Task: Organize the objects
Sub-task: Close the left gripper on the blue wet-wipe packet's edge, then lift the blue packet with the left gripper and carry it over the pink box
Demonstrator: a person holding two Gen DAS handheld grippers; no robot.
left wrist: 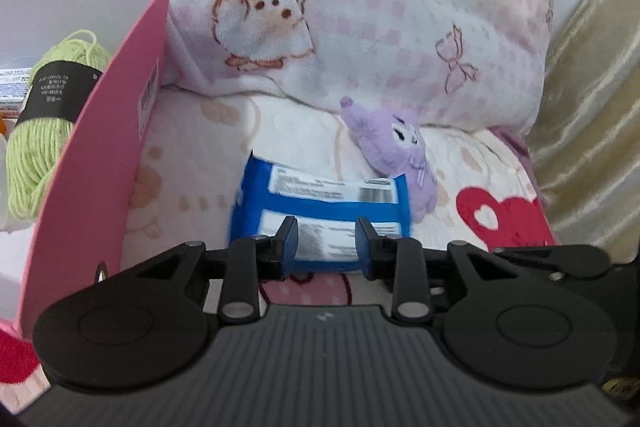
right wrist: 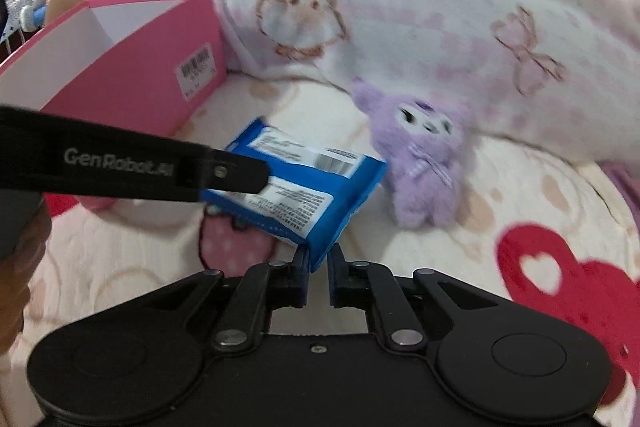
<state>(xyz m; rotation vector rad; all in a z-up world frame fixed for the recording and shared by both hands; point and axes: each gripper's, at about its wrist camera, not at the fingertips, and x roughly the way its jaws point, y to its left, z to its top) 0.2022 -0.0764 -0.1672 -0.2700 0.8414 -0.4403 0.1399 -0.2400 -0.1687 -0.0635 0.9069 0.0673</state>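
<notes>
Lying on the bed [left wrist: 192,163] just beside the pink box [left wrist: 100,131], the blue packet [left wrist: 320,203] is the thing being handled. It is judged to be light and soft, a thin crinkly wrapper that bends and could slip. A flat pinch on an edge or corner looks best, and a hard squeeze could crush what is inside.

The left gripper [left wrist: 326,243] is held at the near end of the blue packet with its fingers [left wrist: 288,239] apart, one on each side of that end. Whether they press it cannot be told. The right gripper [right wrist: 318,267] is nearly closed, and a corner of the blue packet [right wrist: 296,187] is pinched between its fingers [right wrist: 300,267], so that end is tilted up off the bed.

A purple plush toy [left wrist: 400,163] is touching the far side of the blue packet, away from the pink box.

Green yarn [left wrist: 48,115] and a small white carton [left wrist: 14,87] are seen inside the pink box only in the left view. In the right view the pink box [right wrist: 132,67] looks bare inside, but its floor is hidden. The pinched corner is shown only in the right view, and so is the left gripper's arm [right wrist: 120,163] reaching across from the pink box side.
</notes>
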